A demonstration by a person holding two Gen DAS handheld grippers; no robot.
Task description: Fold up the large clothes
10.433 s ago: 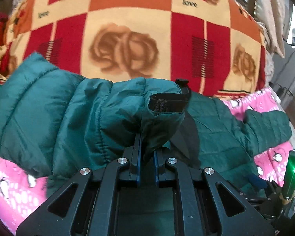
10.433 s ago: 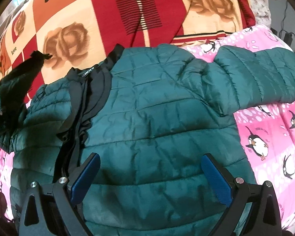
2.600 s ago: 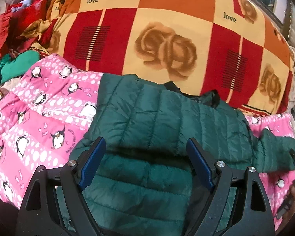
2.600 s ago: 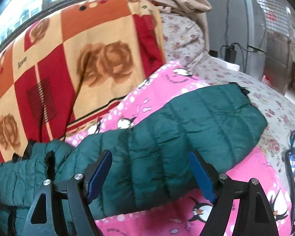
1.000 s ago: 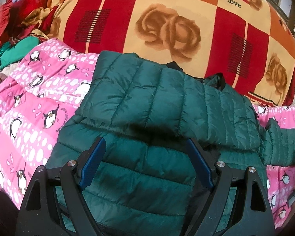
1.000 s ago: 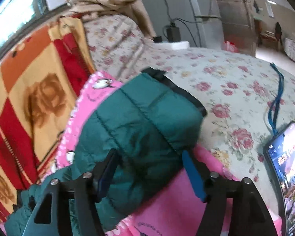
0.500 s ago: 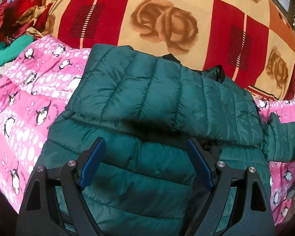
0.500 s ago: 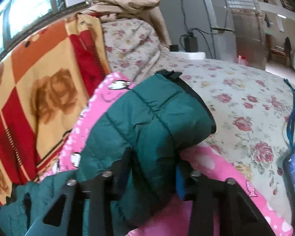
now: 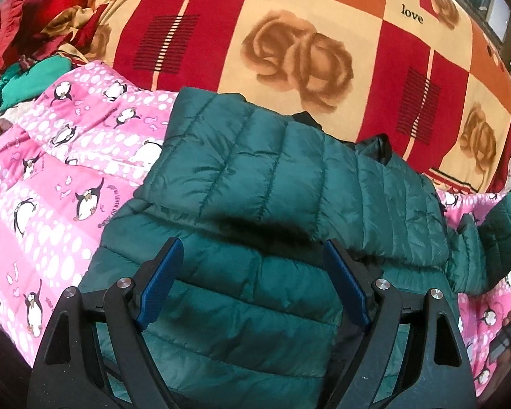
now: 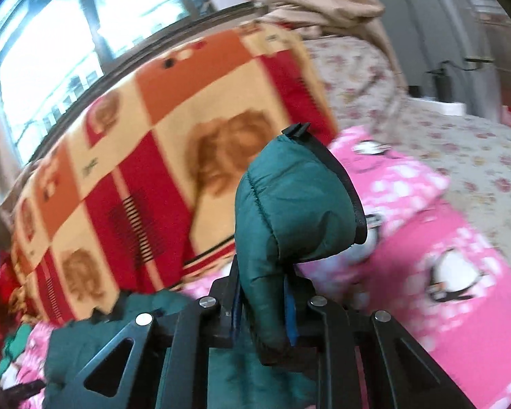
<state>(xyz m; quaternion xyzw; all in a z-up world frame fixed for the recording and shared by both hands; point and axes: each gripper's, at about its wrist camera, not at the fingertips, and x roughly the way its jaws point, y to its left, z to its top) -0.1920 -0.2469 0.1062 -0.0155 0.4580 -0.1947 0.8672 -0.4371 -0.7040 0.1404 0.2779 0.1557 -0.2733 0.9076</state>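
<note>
Hiding its fingers, the sleeve [image 10: 289, 211] fills the clamped right gripper [image 10: 262, 310]; left gripper [image 9: 252, 283] gapes empty.

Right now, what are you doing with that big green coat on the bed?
A person is folding the green puffy jacket on the pink penguin blanket. The right tongs are shut on the cuff end of one sleeve, lifted off the bed. The left tongs hang open over the jacket's body, holding nothing.
</note>
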